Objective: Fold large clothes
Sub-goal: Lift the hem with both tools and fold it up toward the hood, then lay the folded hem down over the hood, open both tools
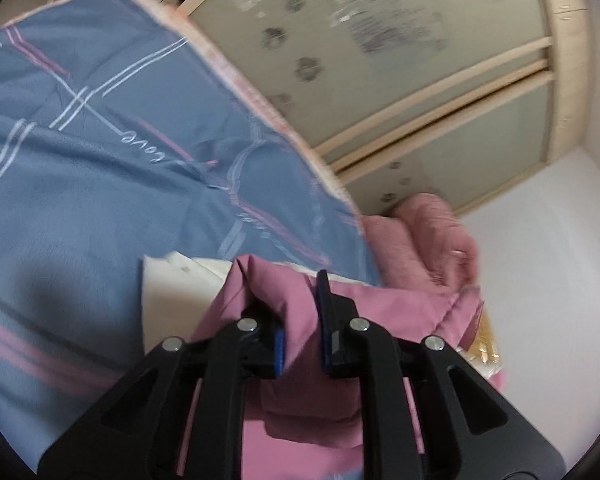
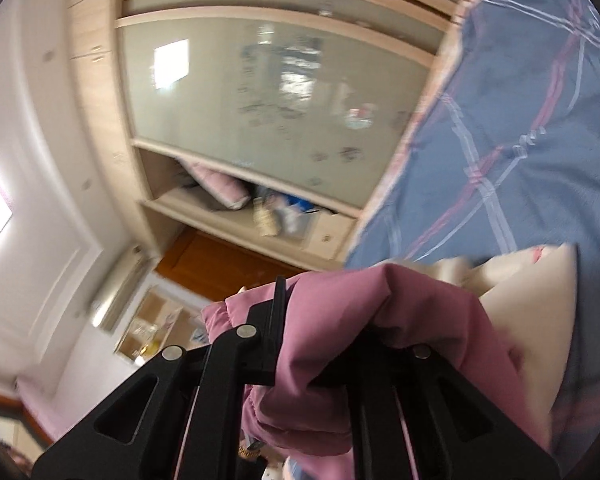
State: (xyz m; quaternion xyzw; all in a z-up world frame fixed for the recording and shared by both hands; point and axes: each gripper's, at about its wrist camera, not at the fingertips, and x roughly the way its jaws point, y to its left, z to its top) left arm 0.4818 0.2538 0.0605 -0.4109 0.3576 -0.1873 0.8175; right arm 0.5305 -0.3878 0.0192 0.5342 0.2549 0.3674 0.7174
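1. Two grippers are clamped on one pink padded garment [image 1: 292,312]: the left gripper [image 1: 300,320] pinches a bunched fold between its blue pads, and the right gripper [image 2: 300,320] is closed on another bunch that drapes over its right finger.
2. The garment is held just ahead of both sets of fingers, above the blue-grey bedspread [image 1: 80,184] lying beyond them.
3. Its cream lining [image 2: 528,300] is seen past the right gripper's tips.
4. A slip is judged possible: the fabric looks slick and thickly bunched, so a quick pull could drag it free.
5. An uneven fold could result if the grips sit at unmatched points.
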